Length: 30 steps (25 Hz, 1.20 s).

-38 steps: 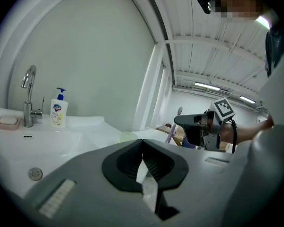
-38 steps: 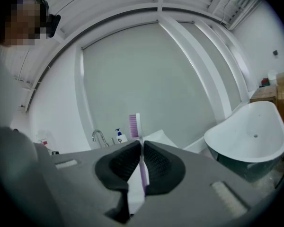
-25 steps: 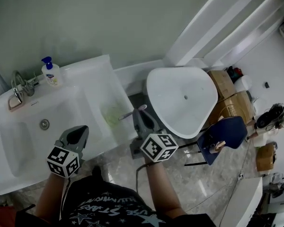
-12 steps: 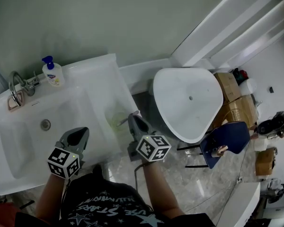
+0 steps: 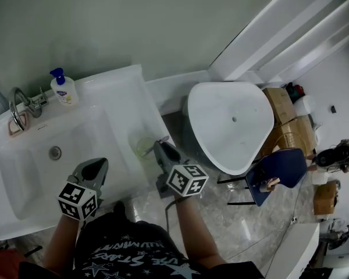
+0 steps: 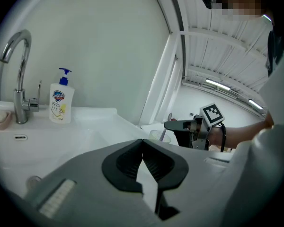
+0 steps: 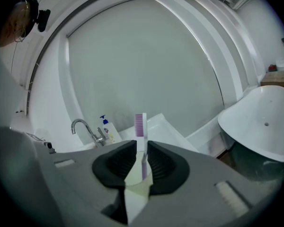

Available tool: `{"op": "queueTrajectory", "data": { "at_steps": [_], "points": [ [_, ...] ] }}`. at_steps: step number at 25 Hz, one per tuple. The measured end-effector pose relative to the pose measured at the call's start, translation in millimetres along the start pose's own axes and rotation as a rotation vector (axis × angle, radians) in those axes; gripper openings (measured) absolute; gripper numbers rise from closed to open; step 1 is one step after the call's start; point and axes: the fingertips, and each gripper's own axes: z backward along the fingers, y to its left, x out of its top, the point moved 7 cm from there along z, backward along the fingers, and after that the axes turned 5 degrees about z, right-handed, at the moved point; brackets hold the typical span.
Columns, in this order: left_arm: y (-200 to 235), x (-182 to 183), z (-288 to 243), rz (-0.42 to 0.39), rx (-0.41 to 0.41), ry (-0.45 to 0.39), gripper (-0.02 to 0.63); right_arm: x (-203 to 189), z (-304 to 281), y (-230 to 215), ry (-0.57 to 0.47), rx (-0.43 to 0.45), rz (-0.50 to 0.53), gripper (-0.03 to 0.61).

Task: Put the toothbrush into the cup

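Head view: R gripper [image 5: 157, 146] has its tips at cup [image 5: 143, 147], on sink's [image 5: 23, 179] 3 o'clock edge.
Left gripper view: L gripper [image 6: 142, 141] is clenched, w/ nothing inside.
Right gripper view: R jaws, just opening, stand loose around toothbrush [image 7: 141, 141]; it stands upright in cup, bristles at 12 o'clock.

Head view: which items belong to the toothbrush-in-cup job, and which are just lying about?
Job: toothbrush, cup.
Lying about: soap bottle, faucet, white tub, blue chair, cardboard boxes.
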Motion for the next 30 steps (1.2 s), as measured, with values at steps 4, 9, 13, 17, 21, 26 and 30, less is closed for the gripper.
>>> {"op": "queueTrajectory", "data": {
  "at_steps": [4,9,13,17,21,26,30],
  "points": [
    [-4,-1,9,0.0,0.017,-0.008,0.009,0,4,4,0.02,0.028,0.005,0.128],
    [-17,-7,22,-0.001,0.037,-0.019,0.009,-1,12,7,0.042,0.047,0.011,0.181],
    [-32,-11,34,0.001,0.046,-0.029,0.009,-4,21,8,0.051,0.045,0.004,0.234],
    [-45,-14,45,-0.004,0.058,-0.041,0.009,-8,32,10,0.065,0.045,0.006,0.26],
    [-57,-17,56,-0.006,0.077,-0.056,0.009,-9,50,16,0.061,0.063,0.018,0.261],
    [-81,-21,71,-0.021,0.089,-0.085,0.009,-9,85,22,0.021,0.086,0.025,0.26],
    [-110,-32,90,-0.039,0.094,-0.1,0.009,-12,124,31,-0.017,0.117,0.027,0.259]
  ]
}}
